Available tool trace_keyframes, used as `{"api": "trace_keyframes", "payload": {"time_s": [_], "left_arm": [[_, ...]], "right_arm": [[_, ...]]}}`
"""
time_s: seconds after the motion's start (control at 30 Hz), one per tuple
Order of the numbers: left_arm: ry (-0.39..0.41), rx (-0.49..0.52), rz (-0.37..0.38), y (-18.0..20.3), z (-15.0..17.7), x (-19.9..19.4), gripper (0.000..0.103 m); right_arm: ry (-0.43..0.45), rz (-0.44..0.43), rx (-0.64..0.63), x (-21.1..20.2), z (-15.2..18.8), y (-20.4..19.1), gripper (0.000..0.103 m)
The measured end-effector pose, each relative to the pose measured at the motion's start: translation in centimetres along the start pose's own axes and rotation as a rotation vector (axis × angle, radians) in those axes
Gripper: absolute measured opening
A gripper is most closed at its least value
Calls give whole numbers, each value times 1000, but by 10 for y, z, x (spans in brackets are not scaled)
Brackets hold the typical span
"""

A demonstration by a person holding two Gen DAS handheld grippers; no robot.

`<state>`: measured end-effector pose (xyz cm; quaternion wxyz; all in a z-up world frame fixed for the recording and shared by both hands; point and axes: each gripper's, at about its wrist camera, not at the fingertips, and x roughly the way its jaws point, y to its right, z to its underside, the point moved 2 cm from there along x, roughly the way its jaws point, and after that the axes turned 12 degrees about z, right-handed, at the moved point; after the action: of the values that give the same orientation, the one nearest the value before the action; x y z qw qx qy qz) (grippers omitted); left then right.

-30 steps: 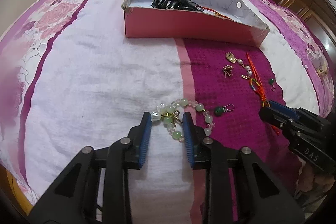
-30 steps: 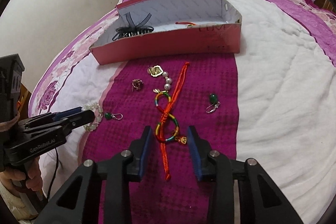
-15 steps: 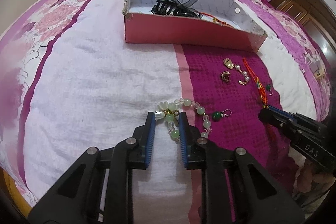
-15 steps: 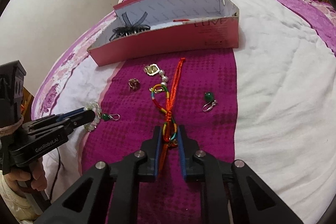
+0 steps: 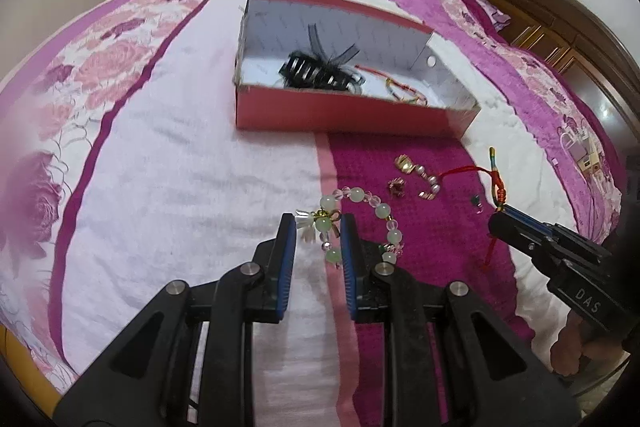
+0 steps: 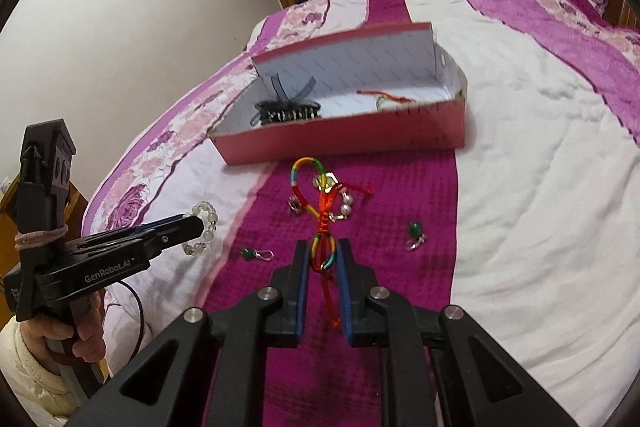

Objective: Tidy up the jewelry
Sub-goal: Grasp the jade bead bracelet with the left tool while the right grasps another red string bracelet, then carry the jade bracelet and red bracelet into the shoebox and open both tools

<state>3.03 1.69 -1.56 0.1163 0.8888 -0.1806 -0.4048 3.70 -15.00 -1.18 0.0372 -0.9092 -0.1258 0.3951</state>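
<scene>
A: Holding what, and why? 
B: Left gripper (image 5: 319, 239) clamps the jade bead bracelet (image 5: 362, 221); right gripper (image 6: 323, 259) pinches the rainbow cord bracelet (image 6: 320, 211); both lifted off the bedspread, presumably bound for the pink box (image 5: 344, 113).

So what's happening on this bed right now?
A person works two handheld grippers over jewelry on the bedspread. The left gripper is shut on the green bead bracelet, the right gripper on the red cord bracelet; both look raised. The pink box already holds a black hair clip. Two green earrings, a pearl piece and a small charm wait outside.
</scene>
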Motion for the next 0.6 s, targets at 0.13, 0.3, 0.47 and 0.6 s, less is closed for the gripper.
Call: {"api": "trace_keyframes", "payload": {"time_s": [0.13, 0.3, 0.47, 0.6], "left_arm": [[40, 44, -7, 8, -5, -5, 14], [102, 66, 4, 14, -14, -14, 14], [172, 77, 11, 19, -29, -22, 14], [217, 79, 15, 20, -41, -23, 14]], "right_arm": [[31, 13, -9, -6, -6, -2, 15], [76, 33, -14, -13, -13, -3, 15], [130, 56, -15, -19, -23, -3, 15], [172, 62, -15, -23, -35, -3, 15]]}}
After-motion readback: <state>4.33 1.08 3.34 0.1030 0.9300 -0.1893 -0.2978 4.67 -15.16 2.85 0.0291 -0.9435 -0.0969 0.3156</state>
